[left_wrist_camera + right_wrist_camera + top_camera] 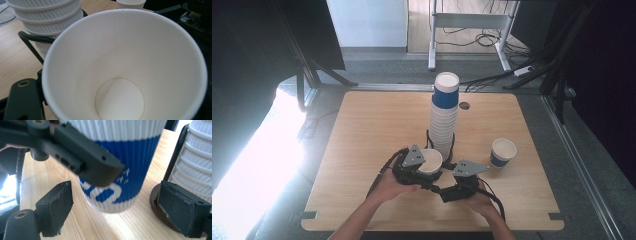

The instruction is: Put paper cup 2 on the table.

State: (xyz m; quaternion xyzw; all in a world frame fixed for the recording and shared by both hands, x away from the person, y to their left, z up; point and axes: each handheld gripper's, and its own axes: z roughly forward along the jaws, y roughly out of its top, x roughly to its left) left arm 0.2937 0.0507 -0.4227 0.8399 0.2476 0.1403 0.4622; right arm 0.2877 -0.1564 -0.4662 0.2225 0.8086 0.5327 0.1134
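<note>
Left gripper [424,167] clamps a paper cup [430,161] by its wall; jaws nearly closed on it. In the right gripper view one black jaw of the left gripper lies across the cup's blue band, and the cup's base hangs clear of the table [362,130], tilted a little. In the left gripper view the cup's [125,65] open mouth faces the camera, white inside, seam and round bottom visible.

Right gripper [113,213]: jaws spread wide, nothing held. Its two pads stand either side of the cup's [120,170] lower end, apart from it, neither pad touching.

The held cup sits just in front of the tall cup stack [444,117] in its black wire holder [428,137]. A single blue-and-white cup [503,152] stands upright, well to the right.
</note>
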